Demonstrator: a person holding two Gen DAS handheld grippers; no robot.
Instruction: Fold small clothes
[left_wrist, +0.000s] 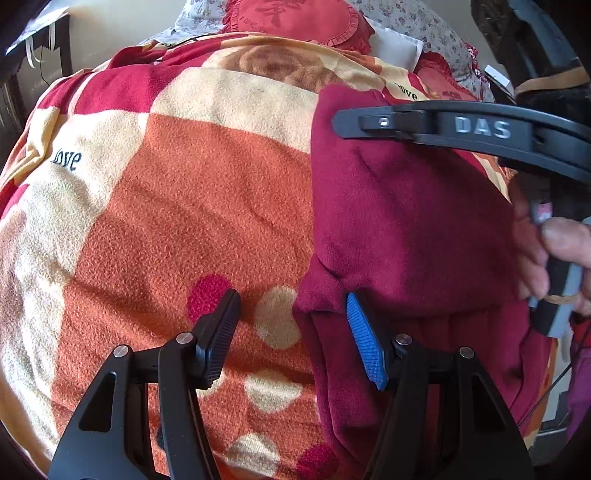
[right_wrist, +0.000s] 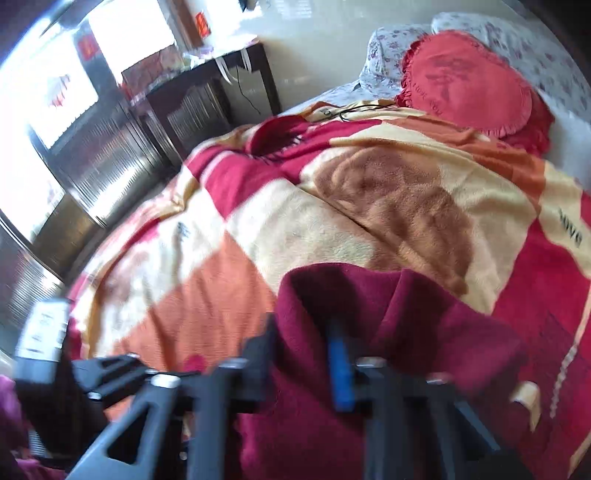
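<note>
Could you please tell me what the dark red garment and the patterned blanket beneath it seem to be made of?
Dark red garment: probably soft knit or fleece; matte, faintly fuzzy, folding in thick rounded creases. Patterned blanket: likely plush fleece; a short raised nap shows across its orange and cream patches.

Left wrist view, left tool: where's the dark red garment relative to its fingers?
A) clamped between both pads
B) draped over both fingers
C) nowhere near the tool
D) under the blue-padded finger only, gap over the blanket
D: the dark red garment lies beneath the blue pad, while the open left tool has mostly orange blanket showing in its gap.
</note>
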